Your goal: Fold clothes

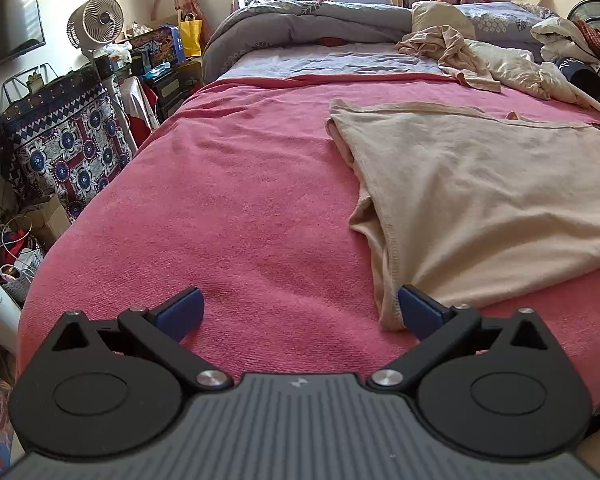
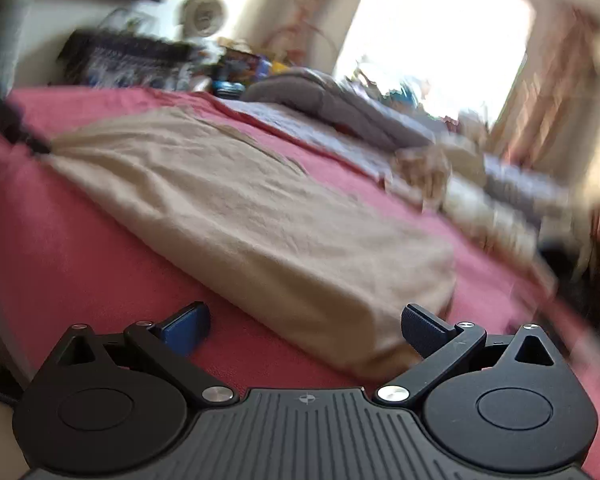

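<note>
On the pink blanket the tan shirt lies spread out, and my left gripper and right gripper both gape wide with nothing in them, so I might pinch blanket too.

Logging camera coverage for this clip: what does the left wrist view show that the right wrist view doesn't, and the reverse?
Left wrist only: the garment's hemmed near corner beside the open left claw, a sharp pile of crumpled clothes, and a patterned cloth beside the bed.

Right wrist only: the open right claw at the garment's folded end, and a bright window. This view is blurred.

Both: the beige garment on the pink blanket, a fan, and a grey quilt.
</note>
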`<state>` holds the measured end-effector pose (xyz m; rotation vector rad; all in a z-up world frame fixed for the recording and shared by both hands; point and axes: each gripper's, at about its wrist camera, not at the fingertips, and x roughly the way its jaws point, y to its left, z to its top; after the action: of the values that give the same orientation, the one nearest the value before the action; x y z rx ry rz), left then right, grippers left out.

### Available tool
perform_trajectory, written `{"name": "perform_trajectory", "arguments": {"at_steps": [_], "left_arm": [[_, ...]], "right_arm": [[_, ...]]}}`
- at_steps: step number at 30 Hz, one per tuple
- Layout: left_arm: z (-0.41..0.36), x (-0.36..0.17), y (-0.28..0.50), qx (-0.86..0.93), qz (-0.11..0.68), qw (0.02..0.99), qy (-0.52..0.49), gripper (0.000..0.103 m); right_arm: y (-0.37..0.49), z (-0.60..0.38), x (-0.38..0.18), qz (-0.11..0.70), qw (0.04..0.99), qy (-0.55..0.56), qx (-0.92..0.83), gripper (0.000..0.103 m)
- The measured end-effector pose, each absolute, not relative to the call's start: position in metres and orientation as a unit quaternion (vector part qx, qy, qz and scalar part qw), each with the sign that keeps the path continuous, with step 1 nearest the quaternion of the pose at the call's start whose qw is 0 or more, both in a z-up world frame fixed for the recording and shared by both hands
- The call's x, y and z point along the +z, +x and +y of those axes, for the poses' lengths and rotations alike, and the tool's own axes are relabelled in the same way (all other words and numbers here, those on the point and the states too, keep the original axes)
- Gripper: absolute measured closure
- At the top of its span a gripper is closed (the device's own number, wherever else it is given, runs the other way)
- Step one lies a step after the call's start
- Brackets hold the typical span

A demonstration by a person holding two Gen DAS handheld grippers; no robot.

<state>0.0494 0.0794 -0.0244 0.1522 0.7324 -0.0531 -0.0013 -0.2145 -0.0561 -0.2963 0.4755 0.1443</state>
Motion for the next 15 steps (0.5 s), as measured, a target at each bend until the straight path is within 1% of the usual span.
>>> {"name": "perform_trajectory", "arguments": {"at_steps": [2, 4, 9, 11, 15], "left_arm": [[0.077, -0.025, 0.050, -0.025, 0.357, 0.930, 0.078, 0.000], [0.078, -0.026, 0.050, -0.025, 0.358, 0.931, 0.074, 0.000], [0.080, -0.027, 0.051, -0.026, 0.359, 0.931, 0.067, 0.000], [0.081, -0.027, 0.051, -0.027, 0.359, 0.930, 0.068, 0.000], [0.082, -0.028, 0.051, -0.029, 0.359, 0.931, 0.066, 0.000]], "right_arm": [[0.006, -0.228, -0.060, 0.251, 0.963, -0.065, 0.070, 0.000], [0.010, -0.230, -0.059, 0.249, 0.965, -0.047, 0.067, 0.000], [0.008, -0.213, -0.065, 0.221, 0.970, -0.096, 0.034, 0.000], [0.007, -0.205, -0.060, 0.211, 0.963, -0.164, 0.029, 0.000], [0.004, -0.236, -0.053, 0.225, 0.964, -0.141, -0.032, 0.000]]}}
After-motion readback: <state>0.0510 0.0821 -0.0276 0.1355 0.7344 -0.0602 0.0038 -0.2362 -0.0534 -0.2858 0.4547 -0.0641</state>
